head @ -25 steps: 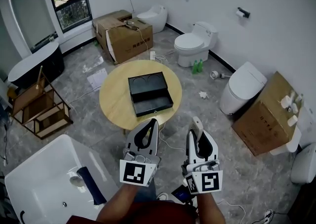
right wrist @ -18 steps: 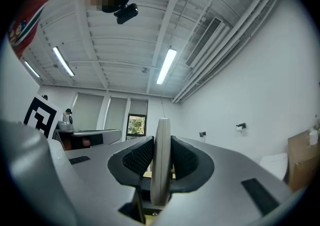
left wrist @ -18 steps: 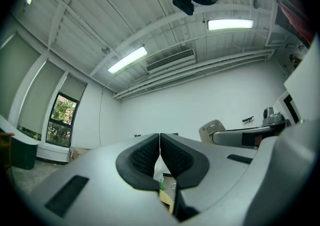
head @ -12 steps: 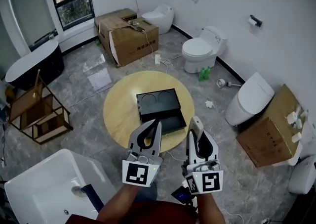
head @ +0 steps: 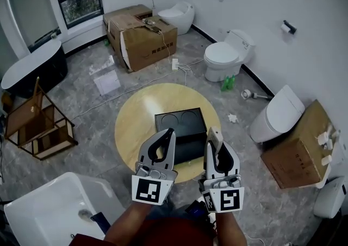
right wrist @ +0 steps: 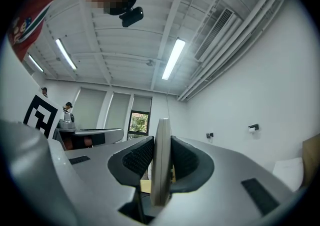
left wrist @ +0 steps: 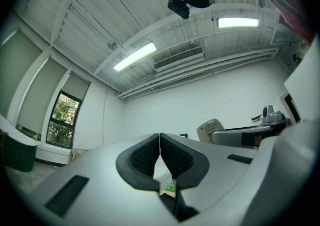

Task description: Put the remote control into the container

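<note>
Head view, from the left: the round wooden table [head: 130, 125] stands on the grey floor, and the left gripper [head: 168, 132] reaches over its near edge. Its jaws are pressed together with nothing between them, as the left gripper view [left wrist: 159, 142] shows plainly.

Just right of that gripper's tip, the black container [head: 185, 128] sits open in the middle of the table, its near edge partly hidden behind both grippers. It lies between the two gripper tips, slightly nearer the right one.

Further right, the right gripper [head: 214, 143] is clamped on the remote control [head: 213, 133], a pale flat slab. In the right gripper view [right wrist: 161, 156] the remote control [right wrist: 161, 165] stands on edge, broad faces against the pads and the thin edge toward the camera. Its long axis runs along the gripper's own line, and the free end sticks out past the jaw tips, pointing ahead and a little upward toward the far side of the table.

The relation that matters: the container's opening lies just ahead and a little left of the remote's free end. The right hand carries the remote and is the nearer one. The coming move probably calls for a short reach forward and left, then tipping the free end down so the slab goes in lengthwise. How high it rides above the box cannot be told.
</note>
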### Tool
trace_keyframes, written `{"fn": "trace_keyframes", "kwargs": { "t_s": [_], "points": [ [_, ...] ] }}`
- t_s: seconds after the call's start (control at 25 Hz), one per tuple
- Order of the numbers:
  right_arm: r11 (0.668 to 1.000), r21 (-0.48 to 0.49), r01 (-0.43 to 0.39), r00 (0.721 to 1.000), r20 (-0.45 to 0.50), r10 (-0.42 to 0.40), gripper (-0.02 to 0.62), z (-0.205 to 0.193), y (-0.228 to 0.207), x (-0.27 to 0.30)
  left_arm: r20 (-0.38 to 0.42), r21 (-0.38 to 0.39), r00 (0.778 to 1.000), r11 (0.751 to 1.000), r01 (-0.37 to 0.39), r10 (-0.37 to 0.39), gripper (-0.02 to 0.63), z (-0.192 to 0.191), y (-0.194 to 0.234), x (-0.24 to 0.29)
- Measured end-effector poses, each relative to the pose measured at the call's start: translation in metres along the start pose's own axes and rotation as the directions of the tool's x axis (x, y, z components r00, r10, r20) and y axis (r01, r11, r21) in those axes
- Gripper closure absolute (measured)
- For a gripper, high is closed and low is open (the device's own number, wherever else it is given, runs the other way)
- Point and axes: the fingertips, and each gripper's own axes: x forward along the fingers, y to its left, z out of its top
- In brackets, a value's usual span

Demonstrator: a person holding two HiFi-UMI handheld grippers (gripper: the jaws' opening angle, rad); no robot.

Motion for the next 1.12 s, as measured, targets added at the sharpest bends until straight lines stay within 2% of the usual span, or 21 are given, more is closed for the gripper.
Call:
{"fn": "trace_keyframes", "kwargs": {
  "t_s": [0.52, 0.76, 0.92, 1.12],
  "points": [
    [0.991, 0.035, -0.127, 0.99, -0.05, 0.128, 0.479, -0.03, -0.039, 0.051, 0.019, 0.048, 0.992, 0.991, -0.124, 0.123, 0.591, -0.016, 0.013, 0.035],
    [0.982, 0.041, -0.183, 0.979, -0.086, 0.186, 0.479, -0.047, -0.037, 0.067, 0.018, 0.058, 0.986, 0.985, -0.164, 0.163, 0.591, -0.022, 0.019, 0.037],
    [0.971, 0.043, -0.235, 0.957, -0.161, 0.239, 0.479, -0.069, -0.027, 0.077, 0.015, 0.062, 0.983, 0.981, -0.181, 0.18, 0.591, -0.024, 0.025, 0.037],
    [0.95, 0.065, -0.304, 0.902, -0.301, 0.309, 0.479, -0.103, -0.01, 0.084, 0.013, 0.065, 0.977, 0.975, -0.211, 0.211, 0.591, -0.027, 0.034, 0.032]
  ]
}}
